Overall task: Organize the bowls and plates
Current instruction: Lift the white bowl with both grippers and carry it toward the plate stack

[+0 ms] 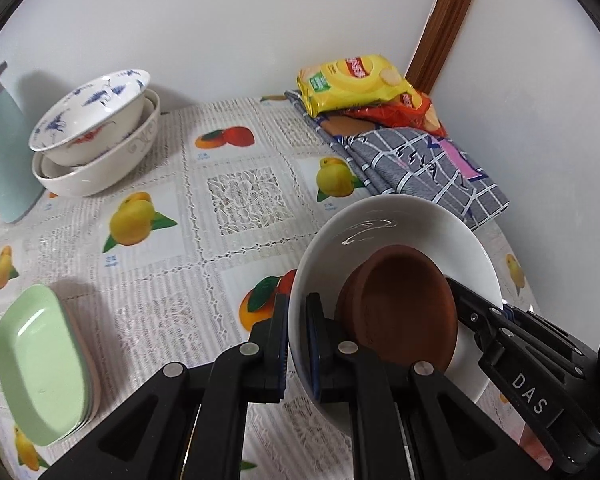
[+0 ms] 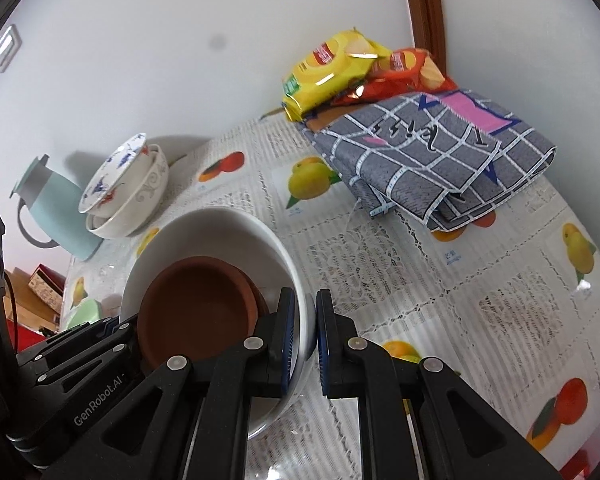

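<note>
**Both grippers clamp one white bowl by opposite rims**

The left gripper (image 1: 297,344) is closed on the near-left rim of a large, glossy white ceramic bowl (image 1: 388,224), one black finger outside the wall and one inside. The right gripper (image 2: 305,340) pinches the opposite rim of the same white bowl (image 2: 220,228) in the same way, and in the left wrist view it shows as a black linkage reaching in from the right. Inside the bowl lies a shallow, round terracotta-brown clay dish (image 1: 404,300), tilted against the wall; in the right wrist view the dish (image 2: 198,312) shows a second brown rim just behind it.

The bowl is tilted above a table covered with a lace-patterned plastic cloth printed with fruit (image 1: 236,204); whether it touches the cloth I cannot tell. At the far left stands a nested stack of white bowls (image 1: 96,140), the top one painted with blue and red figures, beside a pale teal jug (image 2: 48,208). A stack of pale green oblong dishes (image 1: 44,364) sits at the near left edge. At the far right, a folded grey checked cloth (image 2: 432,156) carries a yellow snack bag (image 2: 328,68) and a red one (image 2: 408,72).
</note>
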Tool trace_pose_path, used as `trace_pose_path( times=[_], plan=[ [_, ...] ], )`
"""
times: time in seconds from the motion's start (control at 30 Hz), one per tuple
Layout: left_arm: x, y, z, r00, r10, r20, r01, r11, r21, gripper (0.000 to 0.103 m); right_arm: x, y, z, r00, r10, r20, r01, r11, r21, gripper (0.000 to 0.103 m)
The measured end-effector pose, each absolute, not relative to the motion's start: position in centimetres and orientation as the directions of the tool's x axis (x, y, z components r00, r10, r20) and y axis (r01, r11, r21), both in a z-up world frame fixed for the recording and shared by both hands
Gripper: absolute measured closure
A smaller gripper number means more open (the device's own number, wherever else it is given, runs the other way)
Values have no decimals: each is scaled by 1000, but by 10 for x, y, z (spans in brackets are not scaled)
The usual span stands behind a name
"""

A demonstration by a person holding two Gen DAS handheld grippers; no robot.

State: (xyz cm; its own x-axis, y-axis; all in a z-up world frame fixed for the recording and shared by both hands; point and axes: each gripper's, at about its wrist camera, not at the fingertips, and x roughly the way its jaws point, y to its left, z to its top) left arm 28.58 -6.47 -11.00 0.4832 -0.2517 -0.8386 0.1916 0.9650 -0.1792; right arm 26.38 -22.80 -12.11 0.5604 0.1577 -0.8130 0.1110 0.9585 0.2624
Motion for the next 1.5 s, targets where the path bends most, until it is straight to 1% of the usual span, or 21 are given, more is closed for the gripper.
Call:
trace_pose_path(
  times=[0.2,0.8,1.5],
  plan=[
    [268,-52,-92,512,-247,-823,179,967,-179,94,250,-219,-103,585,166,-794,96,958,271,92],
    [234,-14,-63,575,-222,-787,144,975,-170,94,224,-180,-71,621,191,-760,39,961,273,92],
    [219,23,-46,611,-199,-766,102,980,-173,94,216,-140,-47,649,202,-734,-10,966,257,92]
  ],
)
